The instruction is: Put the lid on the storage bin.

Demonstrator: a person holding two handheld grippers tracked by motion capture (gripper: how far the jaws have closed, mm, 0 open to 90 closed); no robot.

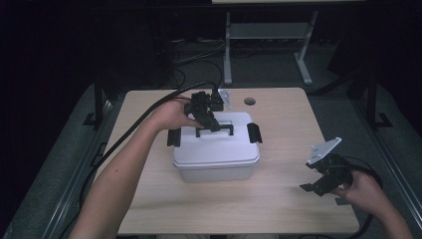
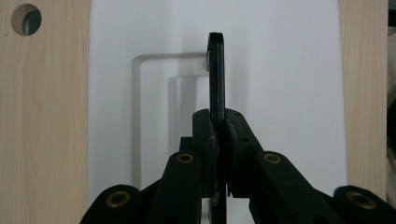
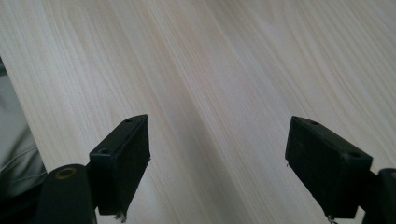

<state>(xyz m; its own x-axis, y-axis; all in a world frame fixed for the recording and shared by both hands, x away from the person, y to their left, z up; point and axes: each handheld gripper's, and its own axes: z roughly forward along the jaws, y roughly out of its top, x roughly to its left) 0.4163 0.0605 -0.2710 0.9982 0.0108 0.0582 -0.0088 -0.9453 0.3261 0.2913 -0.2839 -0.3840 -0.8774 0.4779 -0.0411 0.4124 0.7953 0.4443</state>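
A white lidded plastic box (image 1: 216, 154) stands in the middle of the wooden table (image 1: 278, 114). Black latches sit at its left (image 1: 173, 137) and right (image 1: 254, 133) ends. On its lid, a black carry handle (image 1: 215, 130) stands raised. My left gripper (image 1: 211, 124) reaches over the lid from the far left and is shut on that handle. In the left gripper view the pads (image 2: 212, 140) pinch the thin black handle bar (image 2: 216, 74) above the white lid (image 2: 280, 93). My right gripper (image 1: 318, 186) hovers low over the table's right front, jaws open with bare wood (image 3: 215, 93) between them.
A round cable hole (image 1: 250, 101) lies in the table beyond the box. Black cables trail from the left gripper off the table's far left. A desk frame (image 1: 268, 45) stands on the dark floor behind. Bare wood lies in front of the box.
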